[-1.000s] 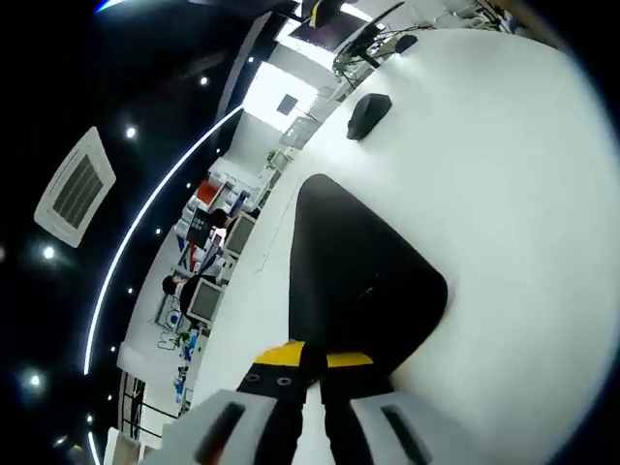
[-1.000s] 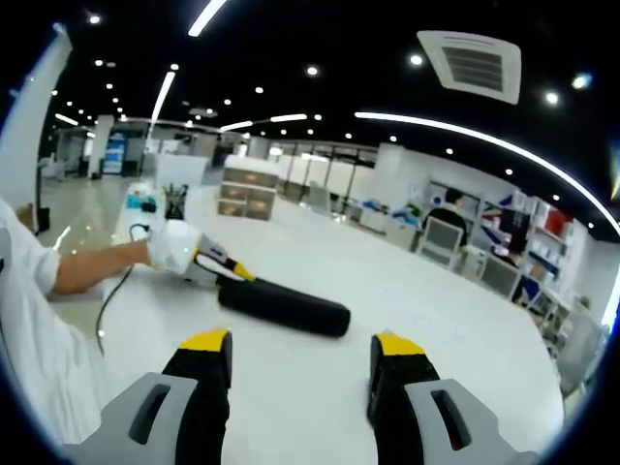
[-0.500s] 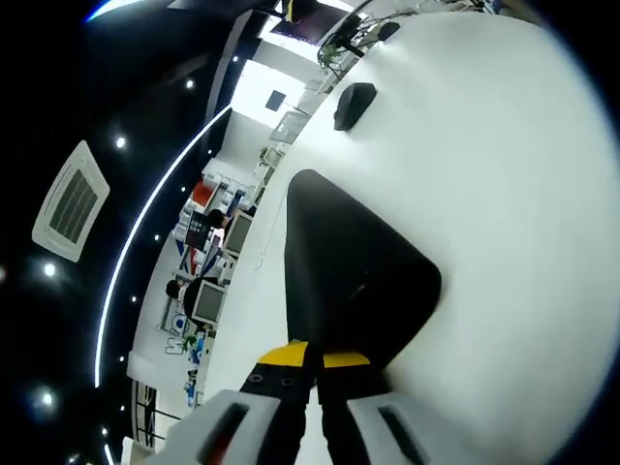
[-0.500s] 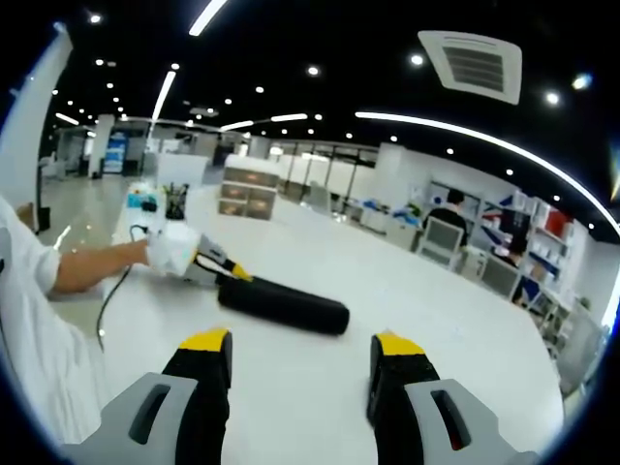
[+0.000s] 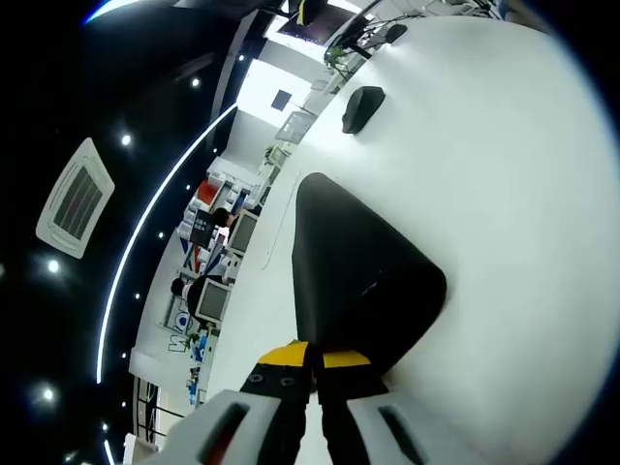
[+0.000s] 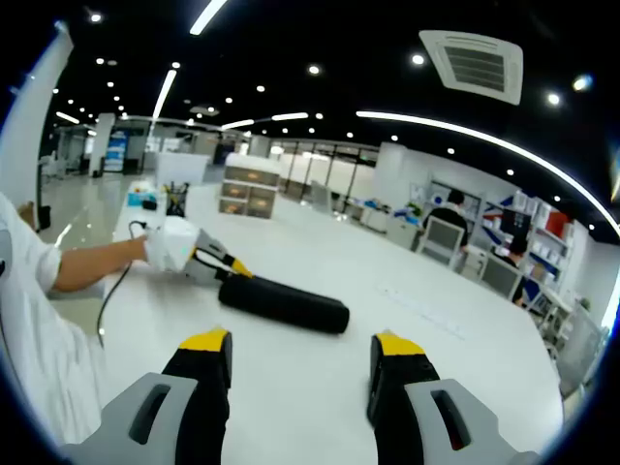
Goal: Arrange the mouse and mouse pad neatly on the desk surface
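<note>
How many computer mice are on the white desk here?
1. The mouse lies on the white desk beyond the mouse pad, apart from it, in the left gripper view. Dark items at the desk's far edge are too small to identify.

A large open-plan office: beyond the long white table [image 6: 407, 320] stand desks with computer monitors [image 6: 441, 237] and a seated person [image 6: 450, 205], under a dark ceiling with spotlights, light strips [image 6: 465, 136] and an air-conditioning vent [image 6: 473, 63].
</note>
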